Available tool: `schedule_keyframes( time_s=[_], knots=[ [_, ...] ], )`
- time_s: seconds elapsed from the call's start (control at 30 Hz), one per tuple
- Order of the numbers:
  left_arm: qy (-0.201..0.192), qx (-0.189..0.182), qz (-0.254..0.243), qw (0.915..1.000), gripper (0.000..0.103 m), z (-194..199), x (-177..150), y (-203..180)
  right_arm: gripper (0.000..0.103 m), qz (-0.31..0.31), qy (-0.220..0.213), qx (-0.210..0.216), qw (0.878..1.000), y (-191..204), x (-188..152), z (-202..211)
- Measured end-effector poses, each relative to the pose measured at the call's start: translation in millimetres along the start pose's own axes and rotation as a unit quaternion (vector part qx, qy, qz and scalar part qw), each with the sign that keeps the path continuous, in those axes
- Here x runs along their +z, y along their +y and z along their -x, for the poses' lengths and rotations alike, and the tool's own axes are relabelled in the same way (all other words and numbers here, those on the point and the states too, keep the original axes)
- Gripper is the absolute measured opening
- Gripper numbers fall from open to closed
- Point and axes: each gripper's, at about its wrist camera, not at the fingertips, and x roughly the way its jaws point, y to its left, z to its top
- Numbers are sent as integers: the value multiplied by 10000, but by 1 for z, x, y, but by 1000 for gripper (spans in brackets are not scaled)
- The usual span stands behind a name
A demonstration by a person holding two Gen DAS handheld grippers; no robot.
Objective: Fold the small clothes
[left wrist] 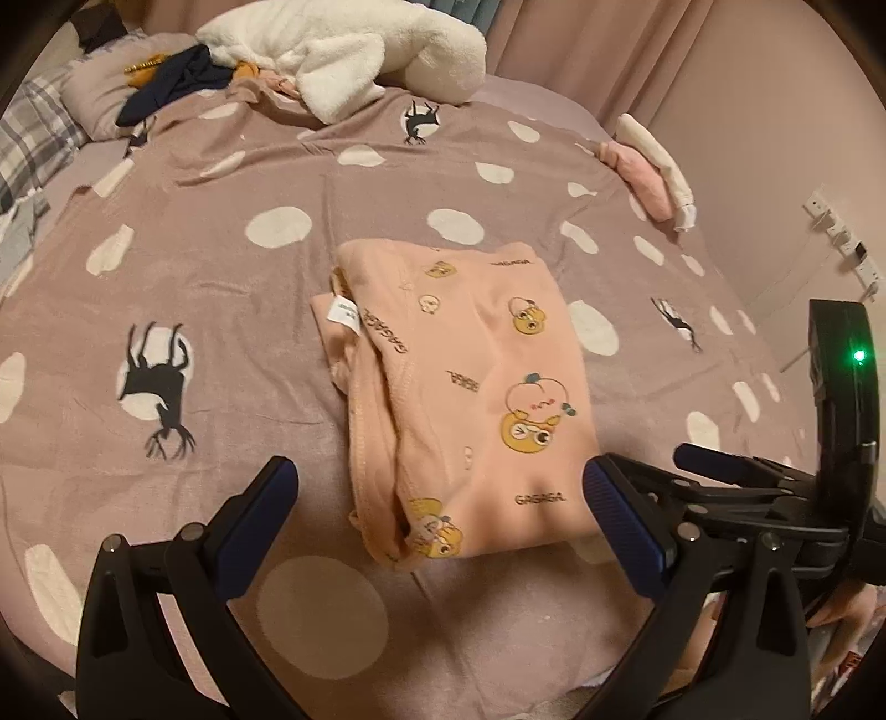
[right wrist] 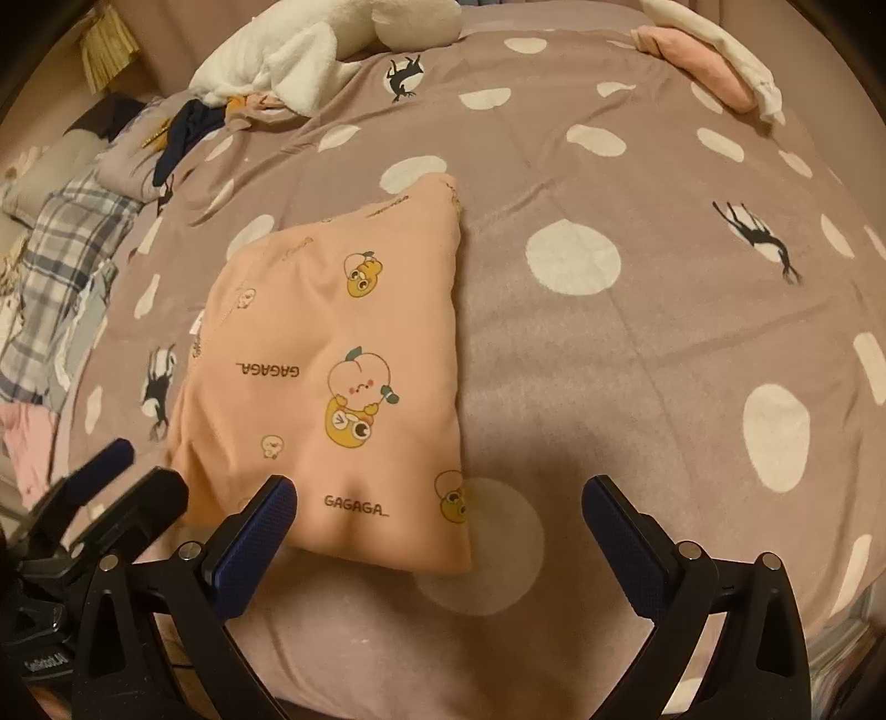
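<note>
1. Hovering empty, the left gripper (left wrist: 440,501) has its fingers wide apart, straddling the near edge of the shirt (left wrist: 459,387) without pinching it.
2. Spread just as wide, the right gripper (right wrist: 440,512) hangs over the shirt's near right corner; nothing sits between its pads.
3. Folded into a compact rectangle, the peach shirt lies flat mid-bed, so the open jaws probably mean this fold is finished.
4. Around it the spotted quilt (left wrist: 221,310) gives a smooth working surface.
5. Folded pieces (left wrist: 653,166) sit at the far right edge, likely the done stack; unsorted clothes (left wrist: 183,77) wait far left, near a white plush (left wrist: 343,50).
</note>
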Motion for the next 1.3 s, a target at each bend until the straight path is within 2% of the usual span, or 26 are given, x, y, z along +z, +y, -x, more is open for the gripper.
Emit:
schedule_keyframes(
  time_s=[0.2, 0.3, 0.47, 1.3],
  knots=[
    [-57, 63, 33, 10000, 103, 2, 0, 0, 102, 90, -89, -211, 9997, 4, -2, 4],
    [-48, -11, 54, 10000, 103, 2, 0, 0, 102, 170, -62, -159, 9997, 7, -2, 4],
    [-88, 137, 63, 9998, 103, 4, -1, 1, 102, 156, -73, -168, 9997, 9, -2, 4],
    [-42, 207, 74, 9997, 103, 6, -3, 6, 102, 269, -58, -386, 9989, 21, -5, 3]
  ],
)
